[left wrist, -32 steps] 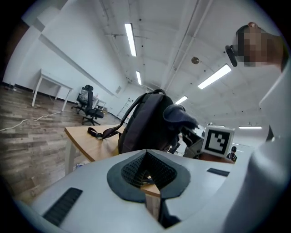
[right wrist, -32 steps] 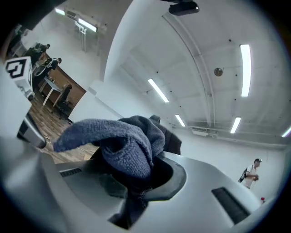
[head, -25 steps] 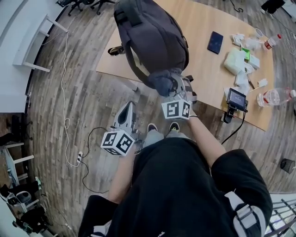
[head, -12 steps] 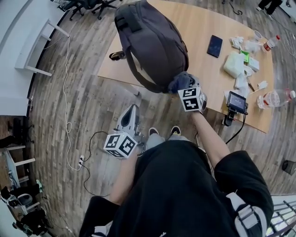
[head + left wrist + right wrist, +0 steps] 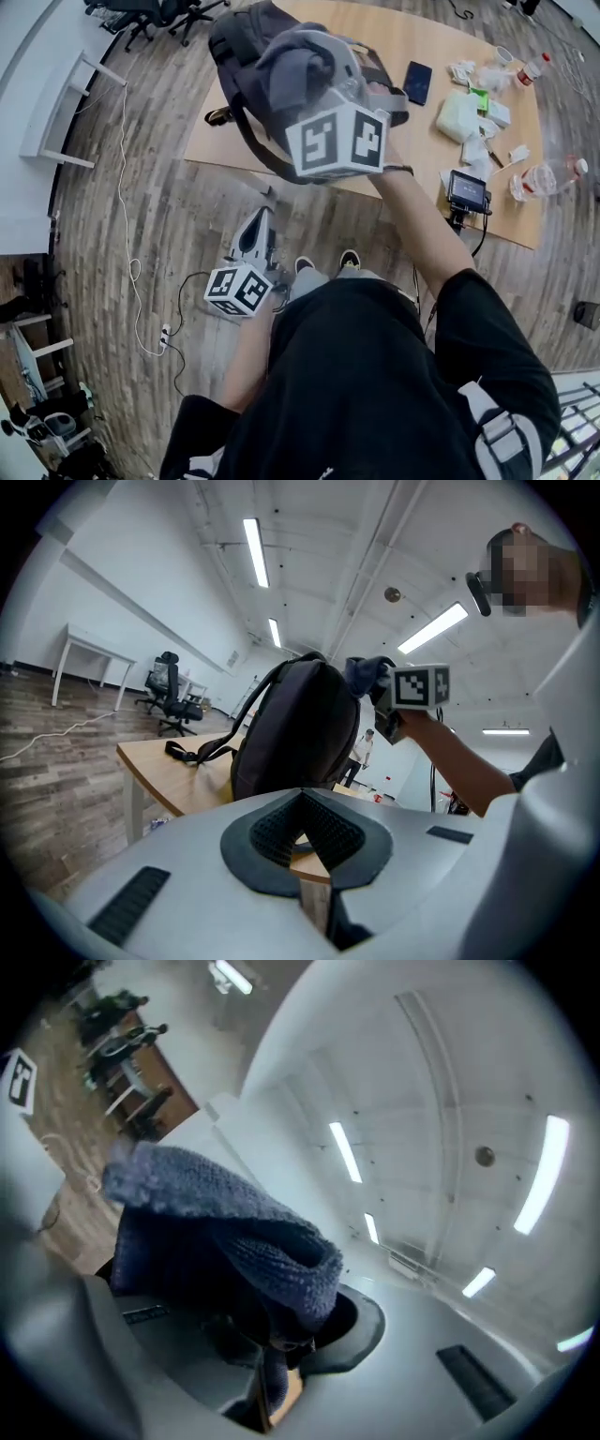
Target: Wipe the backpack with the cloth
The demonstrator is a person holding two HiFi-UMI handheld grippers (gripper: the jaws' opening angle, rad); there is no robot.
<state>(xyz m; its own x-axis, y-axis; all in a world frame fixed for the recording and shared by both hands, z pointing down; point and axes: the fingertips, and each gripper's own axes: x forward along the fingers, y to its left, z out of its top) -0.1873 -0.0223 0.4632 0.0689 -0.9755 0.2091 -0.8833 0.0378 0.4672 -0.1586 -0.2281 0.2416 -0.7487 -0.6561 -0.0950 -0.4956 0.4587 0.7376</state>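
Note:
A dark backpack (image 5: 232,45) stands upright on the wooden table (image 5: 441,202); the left gripper view shows the backpack (image 5: 292,726) from the side. My right gripper (image 5: 339,89) is raised high in front of the bag's upper part, shut on a bunched dark blue cloth (image 5: 295,64). In the right gripper view the cloth (image 5: 225,1241) drapes over the right gripper (image 5: 281,1354) and hides the bag. My left gripper (image 5: 262,217) hangs low over the floor beside the table, shut with nothing in it; its jaws meet in the left gripper (image 5: 302,834) view.
On the table's right lie a black phone (image 5: 417,82), a pale packet (image 5: 459,112), a small screen device (image 5: 466,190) and a plastic bottle (image 5: 548,178). Office chairs (image 5: 150,14) stand at the far left. A white cable (image 5: 127,206) runs across the wooden floor.
My right gripper has risen with the cloth from the backpack's lower end up to its top, closer to the head camera. The left gripper has stayed put.

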